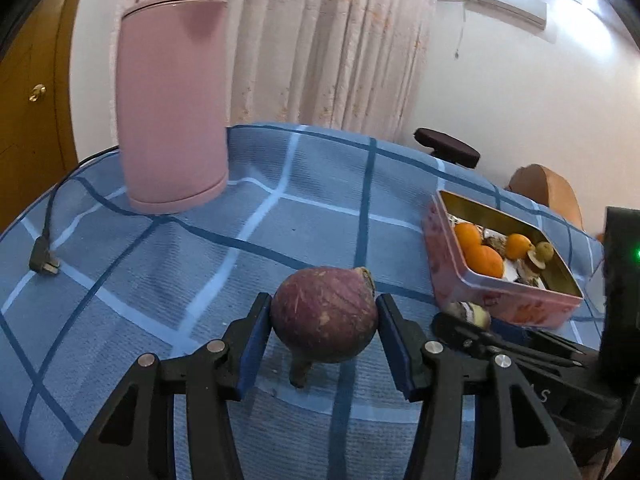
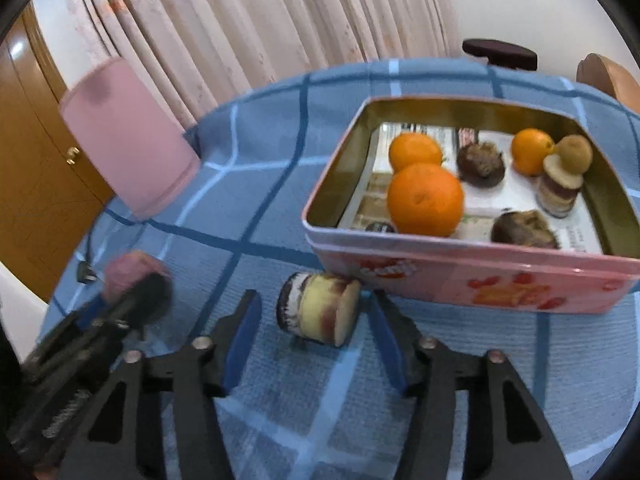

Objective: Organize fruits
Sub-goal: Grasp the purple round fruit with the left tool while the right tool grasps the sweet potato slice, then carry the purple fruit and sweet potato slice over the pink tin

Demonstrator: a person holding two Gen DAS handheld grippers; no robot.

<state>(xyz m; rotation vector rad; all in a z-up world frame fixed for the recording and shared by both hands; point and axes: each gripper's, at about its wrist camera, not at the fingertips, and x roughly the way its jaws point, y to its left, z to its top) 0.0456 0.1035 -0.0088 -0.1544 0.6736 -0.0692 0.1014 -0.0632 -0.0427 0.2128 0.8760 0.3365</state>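
Kettle (image 1: 172,108), pink, back left on checked cloth (image 1: 200,248), plug (image 1: 42,264) loose beside it; purple round fruit (image 1: 324,316) mid-table, left gripper (image 1: 324,340) pads pinching its widest sides, looks firm, weighty; right gripper (image 2: 316,332) spread around cut fruit piece (image 2: 320,308), right pad about touching, likely softer; pink tin (image 2: 472,276) just beyond, wall may obstruct

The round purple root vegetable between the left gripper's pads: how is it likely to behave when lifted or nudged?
The purple root looks round and smooth-skinned, so it would probably roll across the blue checked cloth if nudged. It looks solid, likely stiff and fairly heavy for its size. The left gripper meets its curved flanks with flat pads, so it might slip or rotate unless squeezed near its widest part.
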